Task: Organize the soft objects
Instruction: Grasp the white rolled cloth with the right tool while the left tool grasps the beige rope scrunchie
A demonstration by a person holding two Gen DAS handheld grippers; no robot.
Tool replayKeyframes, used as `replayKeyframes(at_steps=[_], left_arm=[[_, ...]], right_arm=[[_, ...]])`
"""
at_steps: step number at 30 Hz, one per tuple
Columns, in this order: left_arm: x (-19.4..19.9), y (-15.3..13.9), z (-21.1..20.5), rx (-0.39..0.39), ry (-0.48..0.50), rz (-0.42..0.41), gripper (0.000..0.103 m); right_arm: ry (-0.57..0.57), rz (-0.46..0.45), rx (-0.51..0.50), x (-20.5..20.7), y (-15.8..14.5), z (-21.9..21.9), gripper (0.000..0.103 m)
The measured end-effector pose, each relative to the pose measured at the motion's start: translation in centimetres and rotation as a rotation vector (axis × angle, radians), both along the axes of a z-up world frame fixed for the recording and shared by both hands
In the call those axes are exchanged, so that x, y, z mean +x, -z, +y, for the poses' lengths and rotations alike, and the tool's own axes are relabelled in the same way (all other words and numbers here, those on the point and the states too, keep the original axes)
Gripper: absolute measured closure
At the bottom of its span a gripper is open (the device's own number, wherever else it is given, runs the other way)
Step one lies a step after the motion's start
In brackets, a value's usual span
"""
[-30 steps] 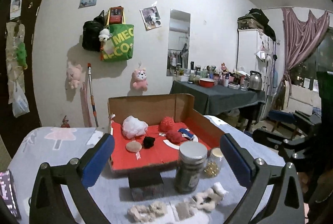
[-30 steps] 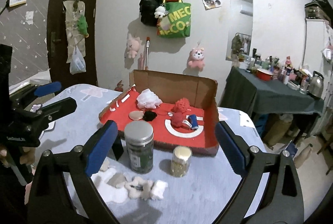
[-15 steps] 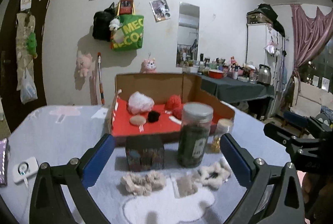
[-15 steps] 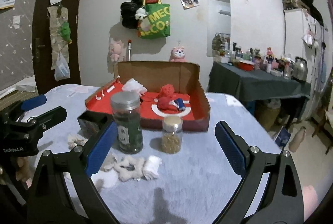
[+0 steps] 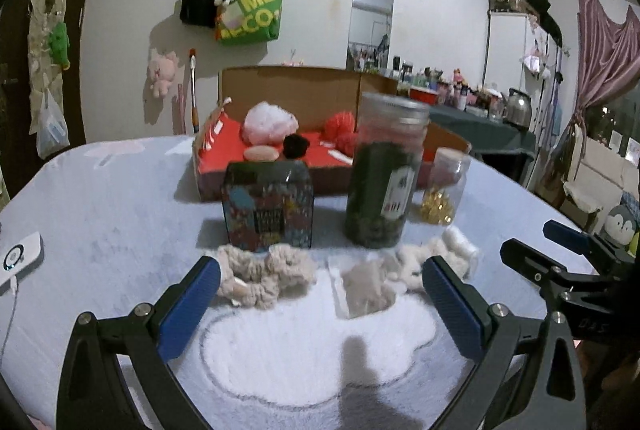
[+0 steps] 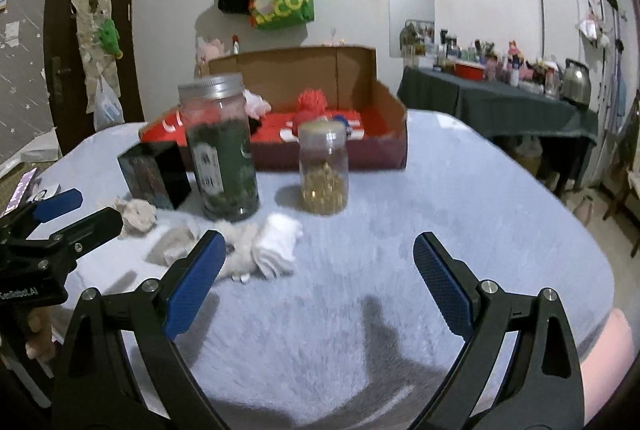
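Observation:
A beige scrunchie [image 5: 262,276], a small beige pad [image 5: 366,286] and a fluffy white piece [image 5: 436,256] lie in a row on the blue-grey tablecloth [image 5: 100,198]. My left gripper [image 5: 318,272] hovers low just in front of them, open and empty. In the right wrist view the white piece [image 6: 276,246] lies beside my left fingertip; my right gripper [image 6: 314,250] is open, empty. Behind stands a cardboard box [image 5: 304,86] with a red floor holding a white puff [image 5: 270,124], red pompoms [image 5: 340,124], a black pompom [image 5: 295,146] and a tan pad [image 5: 262,153].
A patterned tin [image 5: 269,202], a tall dark jar [image 5: 382,170] and a small jar of gold bits [image 5: 440,190] stand between the soft things and the box. A white device [image 5: 20,256] lies at left. A cluttered side table [image 6: 500,98] stands at right.
Both grippers have dropped lower and moved closer to the row of soft things; the jars and tin now loom larger. Both stay open.

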State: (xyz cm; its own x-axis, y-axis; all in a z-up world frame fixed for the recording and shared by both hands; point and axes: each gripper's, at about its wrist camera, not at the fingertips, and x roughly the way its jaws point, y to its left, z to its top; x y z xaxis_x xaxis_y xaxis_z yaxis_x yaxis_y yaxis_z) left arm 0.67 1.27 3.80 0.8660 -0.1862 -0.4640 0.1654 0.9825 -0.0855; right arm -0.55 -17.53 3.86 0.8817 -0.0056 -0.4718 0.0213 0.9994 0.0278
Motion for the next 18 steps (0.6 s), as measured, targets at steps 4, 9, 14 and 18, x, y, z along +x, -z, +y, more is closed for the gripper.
replayKeyframes(at_steps=[4,9,14,18], left_arm=[[0.6,0.7,0.2,-0.003,-0.003,0.039,0.000],[1.3,1.0,0.7,-0.001,-0.014,0.073,0.000],[2.4,0.8,1.4,0.011,-0.028,0.118,0.000],[3.7,0.6,2.0,0.028,-0.034,0.156,0.000]], right_arm=[[0.003,0.025,0.007,0.3,0.9,-0.2,0.007],[0.000,0.058,0.028,1.1,1.5,-0.5,0.007],[-0.003,0.086,0.049,2.1,1.6,-0.8,0.007],[-0.023,0.122,0.085,3.3,1.4,-1.1,0.007]])
